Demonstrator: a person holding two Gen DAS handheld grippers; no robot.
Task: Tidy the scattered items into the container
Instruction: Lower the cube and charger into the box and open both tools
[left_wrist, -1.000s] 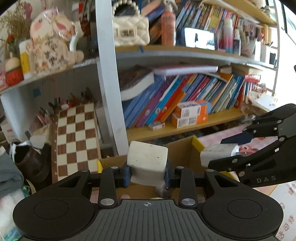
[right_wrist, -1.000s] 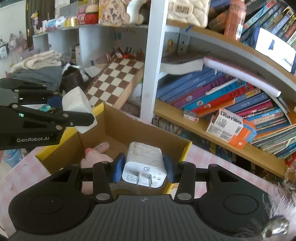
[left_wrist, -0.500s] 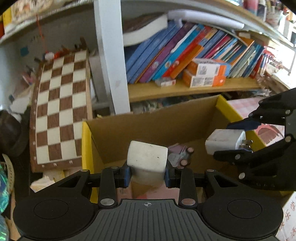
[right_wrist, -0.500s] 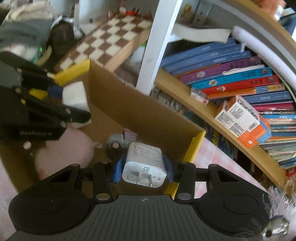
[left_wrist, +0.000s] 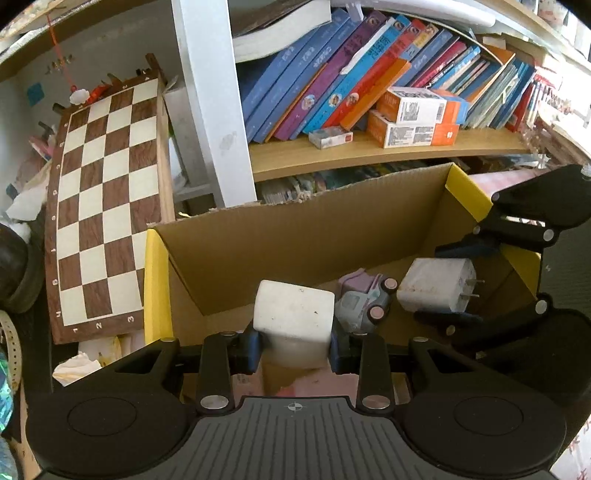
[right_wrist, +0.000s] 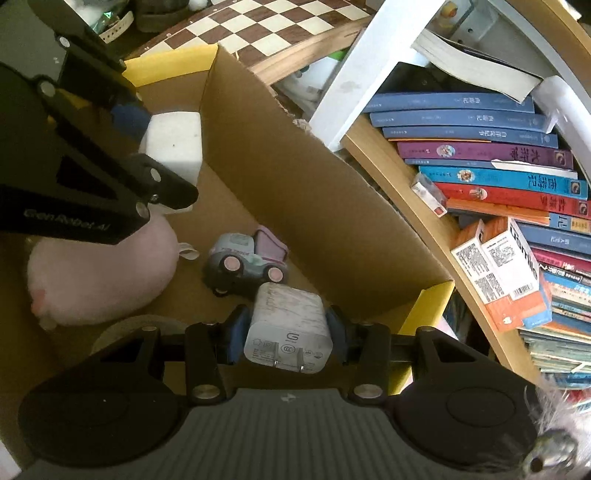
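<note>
My left gripper (left_wrist: 293, 345) is shut on a white foam block (left_wrist: 293, 317) and holds it inside the open cardboard box (left_wrist: 295, 236) with yellow rims. My right gripper (right_wrist: 288, 330) is shut on a white wall charger (right_wrist: 286, 325), prongs toward the camera, low over the box floor. The charger also shows in the left wrist view (left_wrist: 437, 288), and the block in the right wrist view (right_wrist: 173, 147). A pastel toy car (right_wrist: 247, 264) and a pink plush (right_wrist: 99, 273) lie in the box.
Behind the box stands a shelf with a white post (left_wrist: 218, 110), rows of books (left_wrist: 351, 81) and orange cartons (left_wrist: 413, 118). A chessboard (left_wrist: 99, 199) leans at the left. A grey roll (right_wrist: 136, 328) lies at the box's near side.
Both grippers have tilted down and moved lower into the box, still holding the block and the charger. The toy car and plush have come into view.
</note>
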